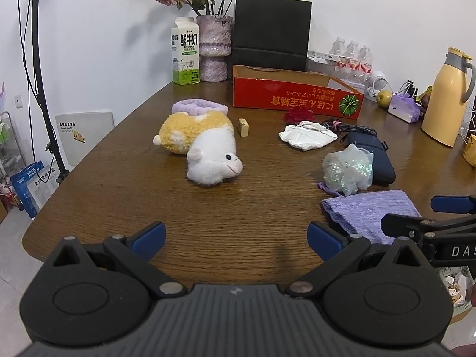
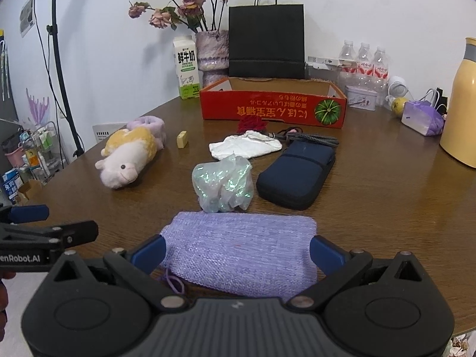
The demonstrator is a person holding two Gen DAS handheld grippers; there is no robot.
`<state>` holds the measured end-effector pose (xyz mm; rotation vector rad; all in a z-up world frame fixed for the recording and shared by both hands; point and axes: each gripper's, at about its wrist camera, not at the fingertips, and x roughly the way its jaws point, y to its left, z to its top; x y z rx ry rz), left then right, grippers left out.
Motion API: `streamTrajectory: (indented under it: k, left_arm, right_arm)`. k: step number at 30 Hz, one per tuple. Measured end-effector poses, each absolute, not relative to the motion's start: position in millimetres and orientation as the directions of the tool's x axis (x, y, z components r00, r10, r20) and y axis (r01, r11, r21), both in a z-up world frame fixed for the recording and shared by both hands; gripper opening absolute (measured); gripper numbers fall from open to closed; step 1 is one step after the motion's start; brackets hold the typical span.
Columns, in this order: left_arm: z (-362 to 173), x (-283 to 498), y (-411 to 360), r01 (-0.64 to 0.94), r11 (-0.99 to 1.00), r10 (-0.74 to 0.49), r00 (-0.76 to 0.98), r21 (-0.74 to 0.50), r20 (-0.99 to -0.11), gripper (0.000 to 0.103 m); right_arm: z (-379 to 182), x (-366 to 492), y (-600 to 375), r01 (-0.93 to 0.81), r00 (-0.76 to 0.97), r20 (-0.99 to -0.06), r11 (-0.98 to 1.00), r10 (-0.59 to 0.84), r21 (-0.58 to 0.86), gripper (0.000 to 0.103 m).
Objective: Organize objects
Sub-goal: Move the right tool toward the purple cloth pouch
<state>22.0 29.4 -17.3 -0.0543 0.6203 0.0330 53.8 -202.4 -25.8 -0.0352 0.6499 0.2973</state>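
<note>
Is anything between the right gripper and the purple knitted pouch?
Nothing visible. The right gripper is open with the purple knitted pouch lying flat directly between its fingers; the iridescent plastic bag sits beyond the pouch.

Both wrist views sit low at the near table (image 1: 208, 208) edge, facing the wall; left beside right, sharing the tabletop.

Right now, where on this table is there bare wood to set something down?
Bare wood lies in front of the plush toy toward the near edge, where the open left hand-held gripper hovers. Another patch sits between the navy case and the yellow jug. The middle, from purple cloth to red box, is crowded.
</note>
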Motion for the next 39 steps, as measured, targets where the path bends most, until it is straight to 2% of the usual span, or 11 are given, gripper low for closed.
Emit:
streamTrajectory:
  k: [24,39]
  left_arm:
    - [-32,47,53,-0.047,0.995,-0.015,0.791,-0.084,-0.612,0.103]
    - [-40,57,60,-0.040,0.993,-0.037,0.778,-0.108,-0.628,0.103]
  right_arm:
    - [-48,90,-183,-0.267,0.697,-0.681,0.963,0.226,0.046,0.103]
    - [-50,98,-179,-0.259,0.713,-0.670,0.966,0.206,0.021,0.103]
